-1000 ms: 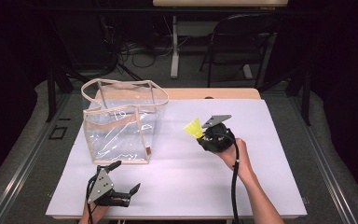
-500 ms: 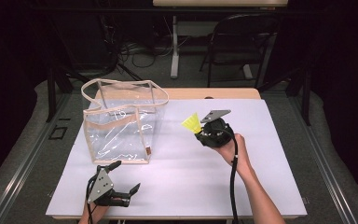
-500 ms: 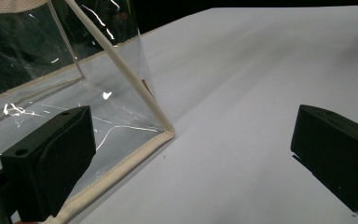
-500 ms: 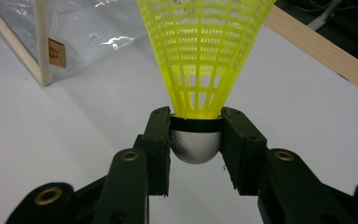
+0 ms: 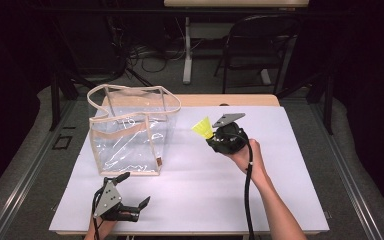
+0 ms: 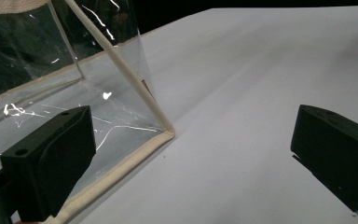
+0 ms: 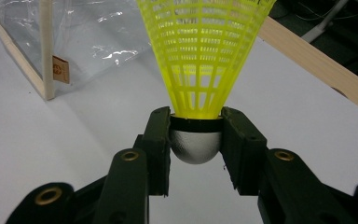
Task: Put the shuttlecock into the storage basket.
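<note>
A yellow plastic shuttlecock sits clamped in the right gripper, whose two black jaws press on either side of the shuttlecock's rounded silver-grey cork base, just below the black band where the yellow skirt begins. The skirt flares away from the jaws. In the high view the shuttlecock is held above the white table surface, to the right of the clear bag and near its upper rim, with its skirt pointing toward the bag. The right gripper is carried by the person's right hand, whose forearm comes in from the bottom edge, a black cable trailing along it.

The clear plastic tote bag stands upright and open on the left half of the table, its seams and handles trimmed in beige. A small brown tag hangs at its near right corner edge.

The left gripper rests low at the front edge of the table, just in front of the bag, with its jaws spread wide and nothing between them. In the left gripper view, the bag's bottom corner lies between the two parted jaws, farther off on the table.
</note>
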A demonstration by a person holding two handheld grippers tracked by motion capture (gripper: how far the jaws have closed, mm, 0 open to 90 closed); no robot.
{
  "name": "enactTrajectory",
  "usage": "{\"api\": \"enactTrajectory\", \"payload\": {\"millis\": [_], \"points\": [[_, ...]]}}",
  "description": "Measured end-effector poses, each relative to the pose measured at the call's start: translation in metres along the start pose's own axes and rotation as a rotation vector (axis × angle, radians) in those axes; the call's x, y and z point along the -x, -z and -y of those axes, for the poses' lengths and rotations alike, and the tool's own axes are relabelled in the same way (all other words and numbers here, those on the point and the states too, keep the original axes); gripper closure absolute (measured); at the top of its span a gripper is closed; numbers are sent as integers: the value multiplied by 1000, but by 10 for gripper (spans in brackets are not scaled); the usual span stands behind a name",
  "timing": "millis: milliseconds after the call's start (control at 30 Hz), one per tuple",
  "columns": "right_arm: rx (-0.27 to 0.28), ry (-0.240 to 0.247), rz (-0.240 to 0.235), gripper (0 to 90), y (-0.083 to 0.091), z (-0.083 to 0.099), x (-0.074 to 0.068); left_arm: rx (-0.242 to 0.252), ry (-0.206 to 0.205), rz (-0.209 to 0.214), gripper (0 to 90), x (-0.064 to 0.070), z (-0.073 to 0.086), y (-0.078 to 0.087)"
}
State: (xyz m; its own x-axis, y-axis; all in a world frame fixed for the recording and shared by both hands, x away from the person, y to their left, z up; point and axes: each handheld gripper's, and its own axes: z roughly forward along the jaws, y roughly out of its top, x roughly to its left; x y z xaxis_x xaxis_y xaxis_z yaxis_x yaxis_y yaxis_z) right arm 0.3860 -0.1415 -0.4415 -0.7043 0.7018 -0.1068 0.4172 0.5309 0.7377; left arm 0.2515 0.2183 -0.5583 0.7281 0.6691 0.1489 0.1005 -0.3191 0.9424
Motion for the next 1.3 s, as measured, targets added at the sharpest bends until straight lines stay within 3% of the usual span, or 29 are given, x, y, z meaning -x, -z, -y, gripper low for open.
{"api": "enactTrajectory", "payload": {"millis": [1300], "points": [[69, 0, -3, 646, 6, -33, -1, 2, 3, -1, 0, 0, 0, 0]]}}
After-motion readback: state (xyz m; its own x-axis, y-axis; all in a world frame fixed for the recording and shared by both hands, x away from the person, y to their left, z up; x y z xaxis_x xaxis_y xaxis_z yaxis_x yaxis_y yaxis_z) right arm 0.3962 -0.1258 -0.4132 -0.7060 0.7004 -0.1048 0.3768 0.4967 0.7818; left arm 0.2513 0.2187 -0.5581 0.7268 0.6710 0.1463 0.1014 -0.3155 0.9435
